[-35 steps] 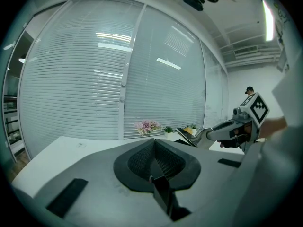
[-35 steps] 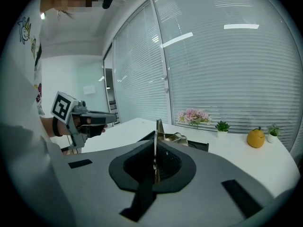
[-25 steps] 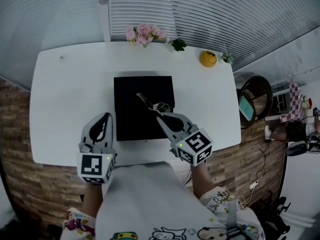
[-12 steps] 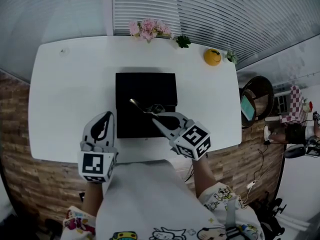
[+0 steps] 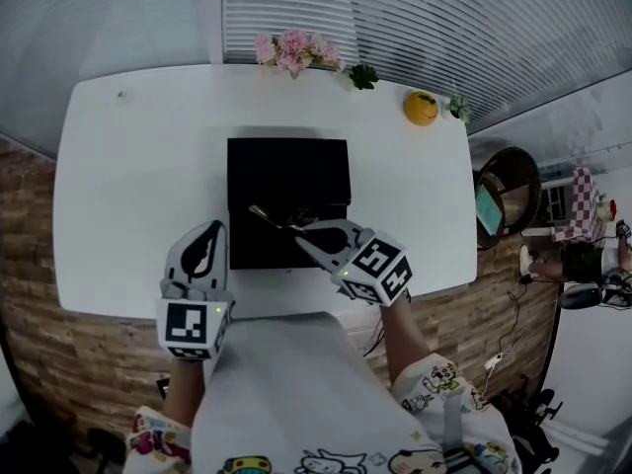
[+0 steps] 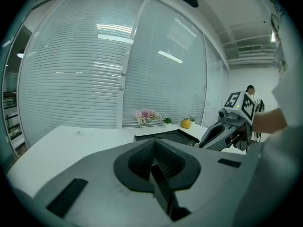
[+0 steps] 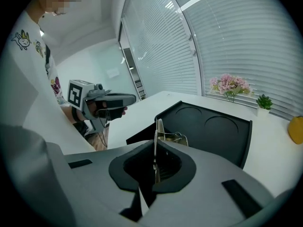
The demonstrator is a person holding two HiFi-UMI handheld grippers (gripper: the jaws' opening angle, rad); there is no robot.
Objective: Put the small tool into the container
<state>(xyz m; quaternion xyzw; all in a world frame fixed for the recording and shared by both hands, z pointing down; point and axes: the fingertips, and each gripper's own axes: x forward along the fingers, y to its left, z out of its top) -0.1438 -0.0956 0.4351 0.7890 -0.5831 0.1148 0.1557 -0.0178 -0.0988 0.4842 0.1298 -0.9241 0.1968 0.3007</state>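
A black tray-like container with round recesses lies in the middle of the white table. My right gripper hovers over the container's near right part, shut on a small metal tool whose thin end points left. In the right gripper view the tool stands upright between the closed jaws, a wire loop beside it, with the container below. My left gripper hangs over the table's front edge, left of the container, shut and holding nothing.
Pink flowers, a small green plant and a yellow round object line the table's far edge by the blinds. A dark round chair stands off the table's right end. The table's front edge runs just under both grippers.
My right gripper has moved left and toward me with the tool, so the tool's tip now sits lower over the container. The left gripper has stayed in place.
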